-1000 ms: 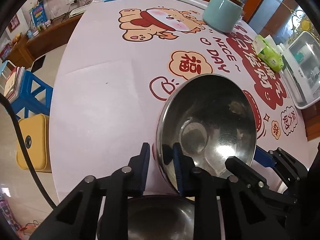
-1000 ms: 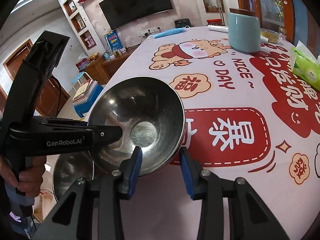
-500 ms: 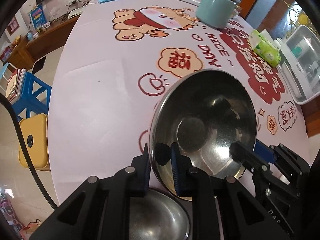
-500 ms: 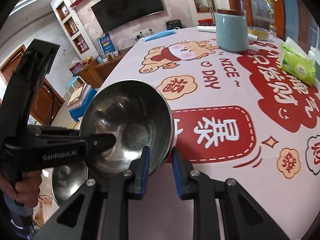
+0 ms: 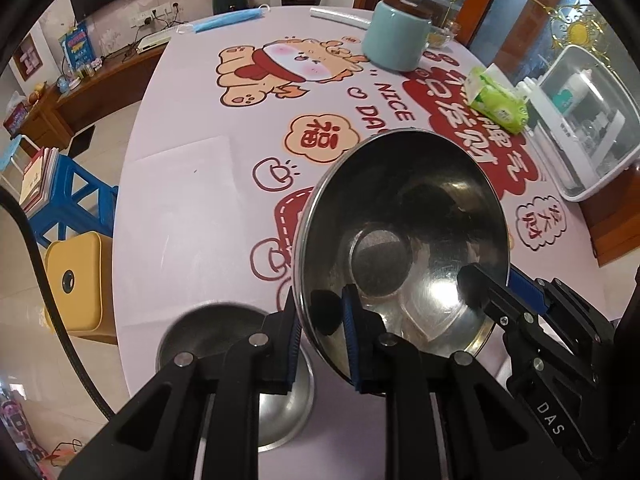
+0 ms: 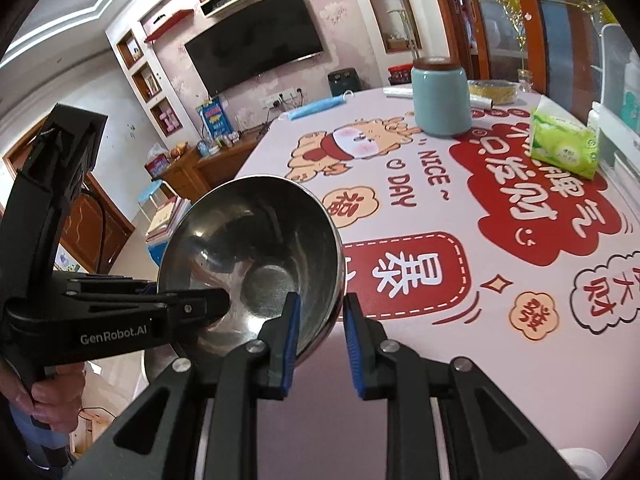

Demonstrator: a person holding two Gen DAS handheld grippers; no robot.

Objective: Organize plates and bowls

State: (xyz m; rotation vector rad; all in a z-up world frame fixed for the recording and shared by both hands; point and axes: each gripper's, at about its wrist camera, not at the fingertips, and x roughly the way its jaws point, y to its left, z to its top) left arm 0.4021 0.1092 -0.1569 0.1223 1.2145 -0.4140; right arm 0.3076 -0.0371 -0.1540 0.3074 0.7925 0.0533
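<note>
A large steel bowl [image 5: 404, 240] is held tilted above the table, also in the right wrist view [image 6: 256, 264]. My left gripper [image 5: 320, 340] is shut on its near-left rim. My right gripper [image 6: 320, 332] is shut on its near-right rim; it shows in the left wrist view [image 5: 500, 292] at the bowl's right side. A second, smaller steel bowl [image 5: 224, 328] sits on the table edge below and left of the held bowl, partly hidden by my left fingers.
A teal canister [image 5: 396, 36] and a green tissue pack [image 5: 496, 100] stand at the far right of the printed tablecloth [image 5: 192, 200]. A white dish-rack box [image 5: 588, 120] sits at the right edge. A yellow stool [image 5: 76, 284] and blue stool [image 5: 76, 196] stand left of the table.
Both grippers closed tighter on the big bowl's rim and lifted it up and to the right. The smaller bowl below is now uncovered at the left.
</note>
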